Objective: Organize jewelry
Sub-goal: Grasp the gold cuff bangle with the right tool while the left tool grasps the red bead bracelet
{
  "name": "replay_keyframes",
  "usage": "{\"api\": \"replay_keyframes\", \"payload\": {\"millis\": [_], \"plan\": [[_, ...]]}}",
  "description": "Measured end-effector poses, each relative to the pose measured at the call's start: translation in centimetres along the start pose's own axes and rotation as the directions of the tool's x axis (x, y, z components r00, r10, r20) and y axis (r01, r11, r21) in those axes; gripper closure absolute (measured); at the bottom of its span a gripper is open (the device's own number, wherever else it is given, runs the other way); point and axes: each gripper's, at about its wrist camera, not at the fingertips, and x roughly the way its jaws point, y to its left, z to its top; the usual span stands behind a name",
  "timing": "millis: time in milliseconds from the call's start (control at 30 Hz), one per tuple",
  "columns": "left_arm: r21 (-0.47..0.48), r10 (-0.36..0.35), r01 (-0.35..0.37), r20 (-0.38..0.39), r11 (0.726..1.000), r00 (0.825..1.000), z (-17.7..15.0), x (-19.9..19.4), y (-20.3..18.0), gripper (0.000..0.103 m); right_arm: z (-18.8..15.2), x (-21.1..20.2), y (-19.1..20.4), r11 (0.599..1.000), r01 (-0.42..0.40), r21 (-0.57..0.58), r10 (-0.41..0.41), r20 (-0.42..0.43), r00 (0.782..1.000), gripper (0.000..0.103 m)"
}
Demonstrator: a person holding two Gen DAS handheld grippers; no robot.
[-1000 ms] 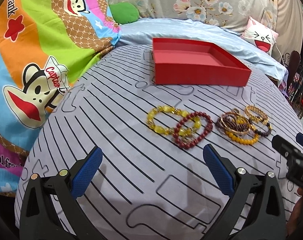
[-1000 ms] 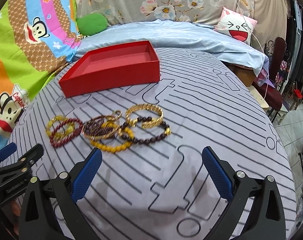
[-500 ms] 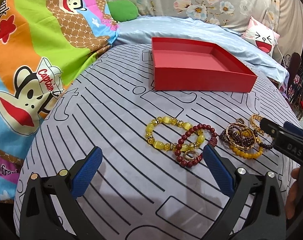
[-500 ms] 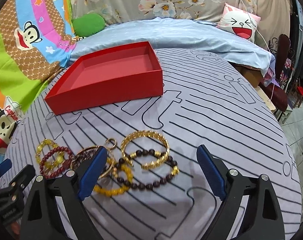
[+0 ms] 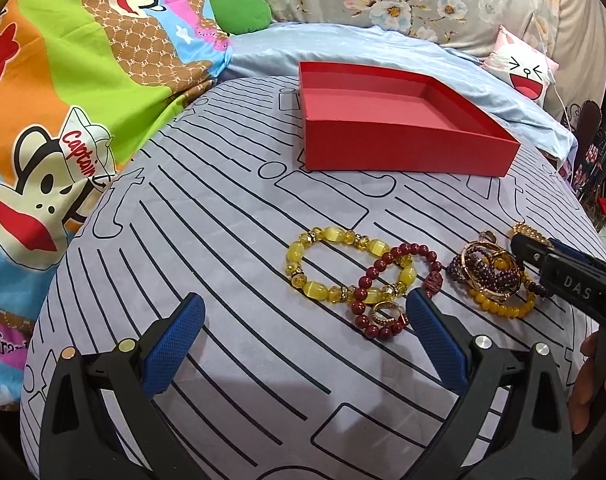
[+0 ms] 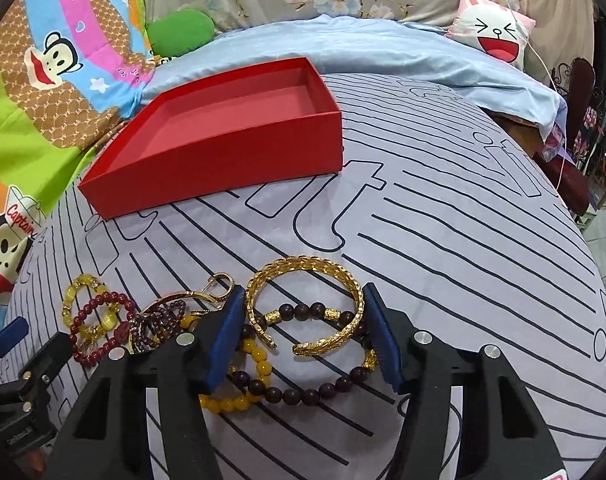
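An empty red box (image 5: 399, 120) (image 6: 227, 128) sits on the grey striped cloth. In front of it lie a yellow bead bracelet (image 5: 327, 268), a dark red bead bracelet (image 5: 387, 292) with a small ring (image 5: 385, 314), and a tangle of gold and purple bracelets (image 5: 491, 276). My left gripper (image 5: 303, 340) is open, just short of the red beads. My right gripper (image 6: 305, 328) is open, its fingers either side of a gold cuff bracelet (image 6: 307, 304), over a dark bead bracelet (image 6: 303, 390) and an amber bead bracelet (image 6: 239, 400).
A bright cartoon monkey blanket (image 5: 63, 120) lies to the left. A light blue sheet (image 5: 343, 44), a green cushion (image 5: 241, 12) and a white face pillow (image 5: 523, 72) lie behind the box. The cloth surface drops off at the right (image 6: 583, 240).
Both grippers moved forward and down toward the jewelry. The right gripper narrowed and now straddles the gold cuff. The left one came up to the red bead bracelet.
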Motion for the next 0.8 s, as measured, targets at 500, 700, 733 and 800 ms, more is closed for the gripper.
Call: {"api": "replay_keyframes", "payload": {"millis": [500, 700, 733, 800], "plan": [[0.039, -0.041, 0.041, -0.012, 0.998, 0.999, 0.3, 0.6, -1.5, 0.024, -1.6, -2.9, -0.9, 1.0, 0.001, 0.014, -0.001, 0.005, 1.0, 0.046], [0.054, -0.068, 0.069, -0.009, 0.996, 0.998, 1.1, 0.9, -2.0, 0.042, -1.8, -2.9, -0.6, 1.0, -0.011, 0.011, 0.011, 0.0, 1.0, 0.046], [0.058, -0.073, 0.073, -0.006, 0.996, 0.997, 1.1, 0.8, -2.2, 0.043, -1.8, -2.9, -0.6, 1.0, -0.013, 0.012, 0.013, 0.0, 1.0, 0.046], [0.075, -0.081, 0.082, -0.005, 0.994, 0.997, 1.3, 1.0, -2.6, 0.048, -1.7, -2.9, -0.6, 1.0, -0.018, 0.014, 0.018, 0.002, 1.0, 0.046]]}}
